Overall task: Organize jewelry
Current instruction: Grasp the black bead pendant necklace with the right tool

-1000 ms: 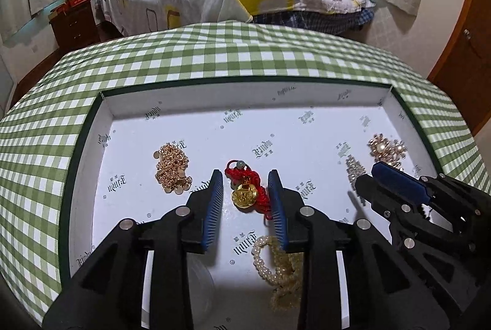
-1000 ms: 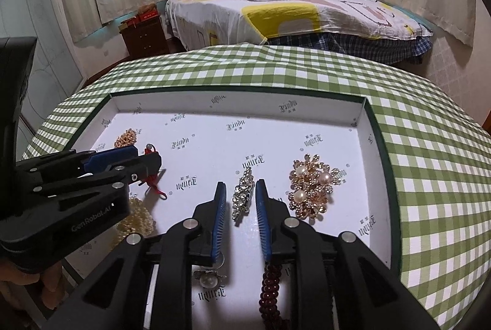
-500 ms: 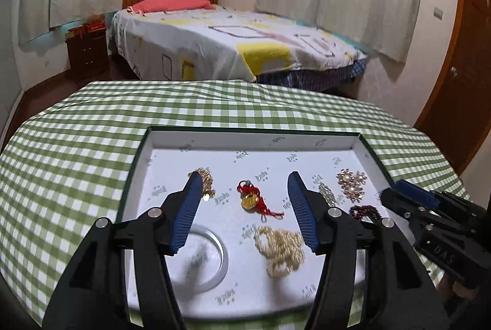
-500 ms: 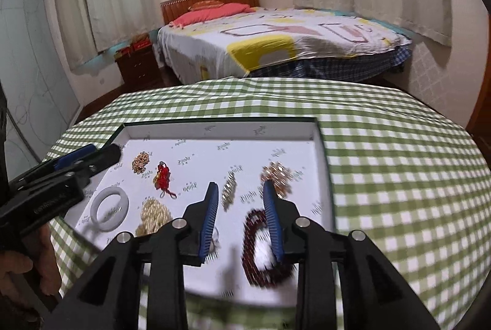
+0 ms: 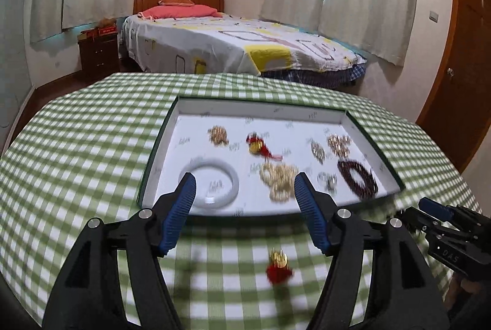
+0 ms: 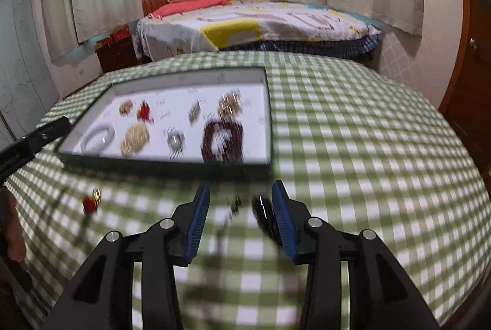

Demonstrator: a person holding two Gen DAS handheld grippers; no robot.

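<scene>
Both claws opening, empty: left gripper [image 5: 244,192] near the tray [image 5: 159,145], right gripper [image 6: 241,204] over checked cloth [image 6: 353,145] beside a red charm [image 6: 90,202]

Checked table [image 5: 92,152]: tray [image 5: 159,145], red charm [image 5: 278,267]

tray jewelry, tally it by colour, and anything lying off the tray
In the tray:
gold or pearl-toned pieces: 4
red: 1
dark maroon: 1
white bangle: 1
silver: 1
On the cloth: red and gold charm: 1
Total: 9

Both wrist cameras look obliquely down, sharing the jewelry tray [image 5: 159,145] from nearby.
</scene>
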